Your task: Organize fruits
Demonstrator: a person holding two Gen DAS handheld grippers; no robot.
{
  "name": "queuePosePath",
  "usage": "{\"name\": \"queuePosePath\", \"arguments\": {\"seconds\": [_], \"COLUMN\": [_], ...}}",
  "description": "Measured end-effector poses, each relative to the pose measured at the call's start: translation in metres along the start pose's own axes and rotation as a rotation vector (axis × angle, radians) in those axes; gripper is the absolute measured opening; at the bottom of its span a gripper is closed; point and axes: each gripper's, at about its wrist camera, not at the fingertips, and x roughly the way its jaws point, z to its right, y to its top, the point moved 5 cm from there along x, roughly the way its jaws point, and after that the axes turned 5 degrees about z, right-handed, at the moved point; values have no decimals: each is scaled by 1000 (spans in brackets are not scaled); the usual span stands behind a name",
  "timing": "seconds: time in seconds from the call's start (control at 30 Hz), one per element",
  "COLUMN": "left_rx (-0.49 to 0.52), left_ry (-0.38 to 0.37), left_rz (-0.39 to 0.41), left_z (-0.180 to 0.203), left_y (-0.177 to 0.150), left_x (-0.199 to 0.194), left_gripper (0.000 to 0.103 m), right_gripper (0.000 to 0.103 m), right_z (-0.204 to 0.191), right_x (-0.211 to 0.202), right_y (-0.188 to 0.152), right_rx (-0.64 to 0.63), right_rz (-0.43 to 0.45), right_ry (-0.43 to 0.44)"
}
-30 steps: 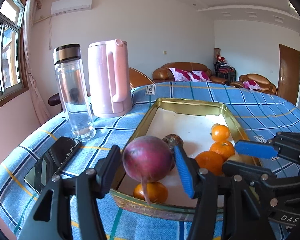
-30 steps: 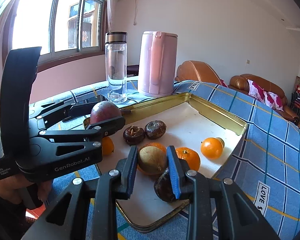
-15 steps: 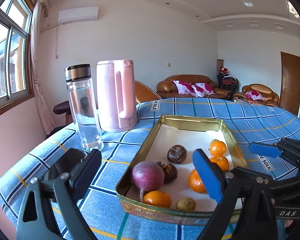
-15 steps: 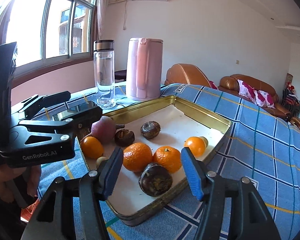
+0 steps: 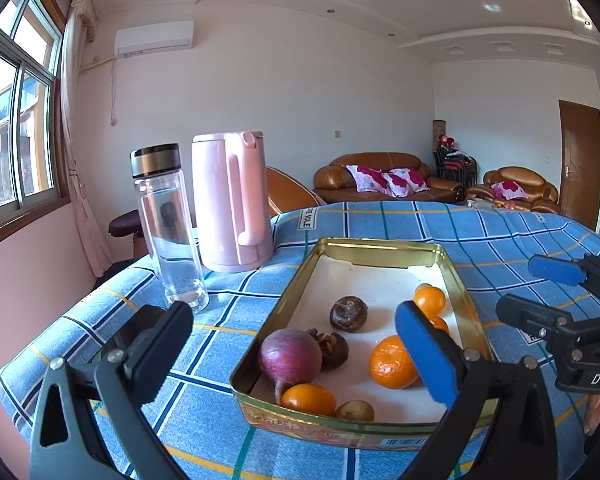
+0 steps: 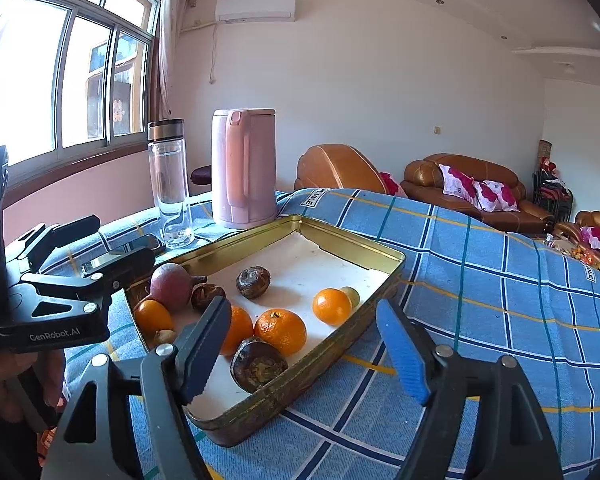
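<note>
A gold metal tray on the blue checked tablecloth holds a purple round fruit, several oranges, dark brown fruits and a small tan fruit. My left gripper is open and empty, held back above the tray's near end. My right gripper is open and empty, above the tray's near right corner. The left gripper also shows in the right wrist view.
A pink kettle and a clear bottle with a steel cap stand left of the tray. A dark phone lies near the bottle. Brown sofas stand behind the table.
Both grippers let go of their fruit, opened wide and drew back and up from the tray. The purple fruit and the tan fruit now lie in the tray.
</note>
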Motion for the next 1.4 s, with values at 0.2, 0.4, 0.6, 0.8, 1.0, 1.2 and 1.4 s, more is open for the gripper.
{"name": "queuePosePath", "arguments": {"seconds": [0.2,0.4,0.6,0.8,1.0,1.2,1.4], "left_rx": [-1,6,7,12,13,13,10], "left_ry": [0,1,4,3,4,8,-12], "left_rz": [-1,6,11,12,10,10,12], "left_z": [0,2,2,4,5,6,9], "left_y": [0,3,5,5,5,4,6], "left_x": [0,-2,-4,-4,-4,-4,-7], "left_gripper": [103,103,103,103,103,103,103], "right_gripper": [77,77,77,77,78,78,78], "right_z": [2,3,5,4,6,6,6], "right_x": [-4,-7,-10,-11,-10,-10,-13], "right_y": [1,2,3,4,3,3,3], "right_rx": [3,4,5,5,10,10,4], "right_rz": [9,16,21,28,28,28,37], "right_ry": [-10,-16,-20,-22,-25,-25,-34]}}
